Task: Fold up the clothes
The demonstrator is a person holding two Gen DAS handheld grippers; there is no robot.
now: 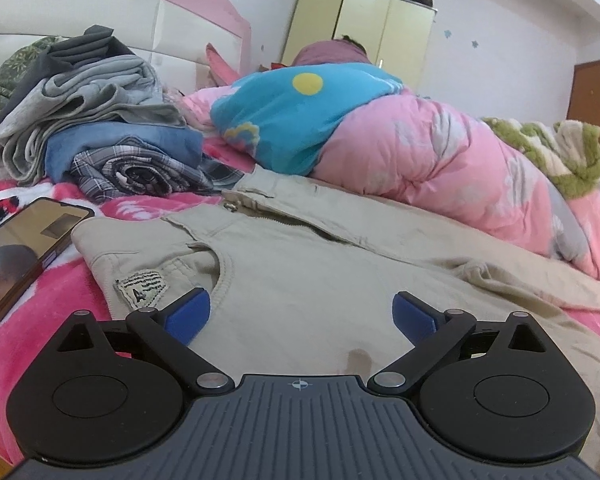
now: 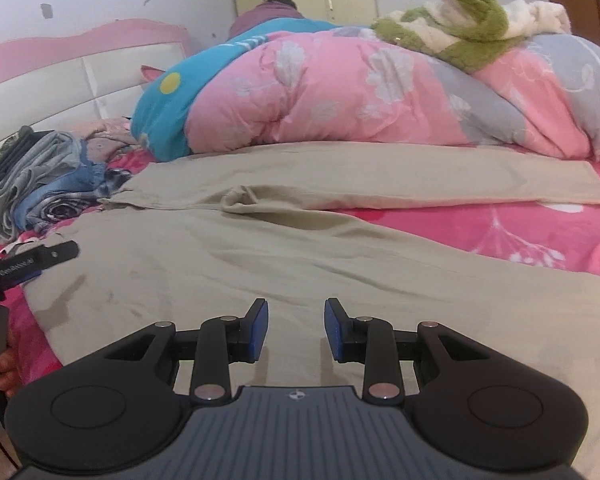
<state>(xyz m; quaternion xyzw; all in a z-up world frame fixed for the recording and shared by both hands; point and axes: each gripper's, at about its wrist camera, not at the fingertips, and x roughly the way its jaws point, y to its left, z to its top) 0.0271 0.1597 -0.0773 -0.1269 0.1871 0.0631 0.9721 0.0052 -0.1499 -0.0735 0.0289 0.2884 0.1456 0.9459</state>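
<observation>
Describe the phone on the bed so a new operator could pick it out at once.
Start at the heap of folded clothes near the pink-and-white headboard. Come down to the pink bedspread just left of the beige trousers. The phone lies there face up, apart from the waistband: the only flat, dark, glossy, hard thing among soft fabrics.

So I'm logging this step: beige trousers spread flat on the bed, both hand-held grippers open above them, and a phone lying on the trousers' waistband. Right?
Not quite. In the left wrist view the phone lies on the pink bedcover beside the beige trousers, not on the waistband. The rest holds: left hand-held gripper and right hand-held gripper are open.
</observation>
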